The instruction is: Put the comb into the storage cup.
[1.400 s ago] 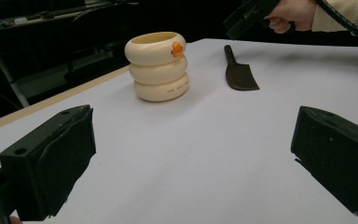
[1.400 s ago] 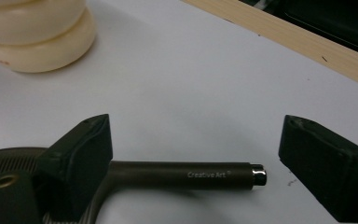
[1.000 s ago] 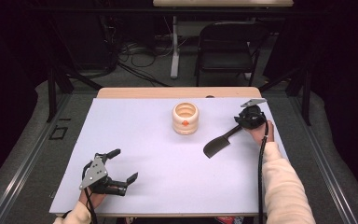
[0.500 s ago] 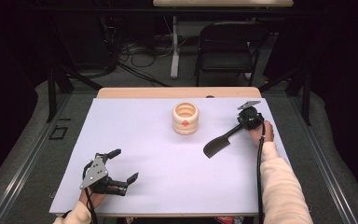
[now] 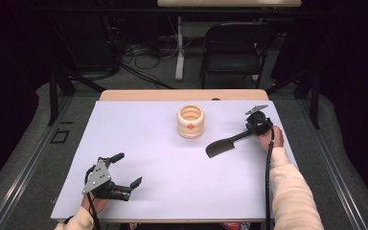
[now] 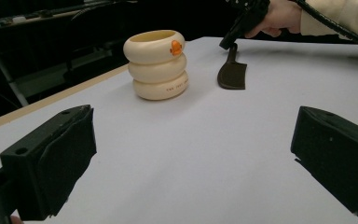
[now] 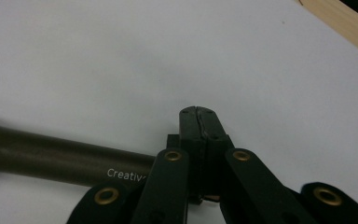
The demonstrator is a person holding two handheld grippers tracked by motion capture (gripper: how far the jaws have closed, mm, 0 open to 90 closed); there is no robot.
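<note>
Left tongs [image 5: 127, 170] sat near-left on the table [image 5: 139, 124], jaws wide apart, nothing between them, well apart from everything else. Past them, mid-table toward the far side, stood the cream ring-stack cup [image 5: 190, 121]: upright, untouched, an orange mark on its top ring.

Right of the cup, just beside it but not touching, lay the spatula [image 5: 223, 146], dark, blade flat on the table and pointing near-left, handle running far-right into my right tongs [image 5: 250, 129]. Those tongs were clamped tight on the handle's far end [image 7: 65, 156]; the right gripper view had the jaws pressed together with the brown handle coming out to one side.

Handling, my read: light, stiff plastic, not fragile. The handle looked smooth and round, so likely to roll or pivot in the pads. With the grip at the very end, I judged the blade would droop on lift. A hold nearer the blade would've been steadier.
</note>
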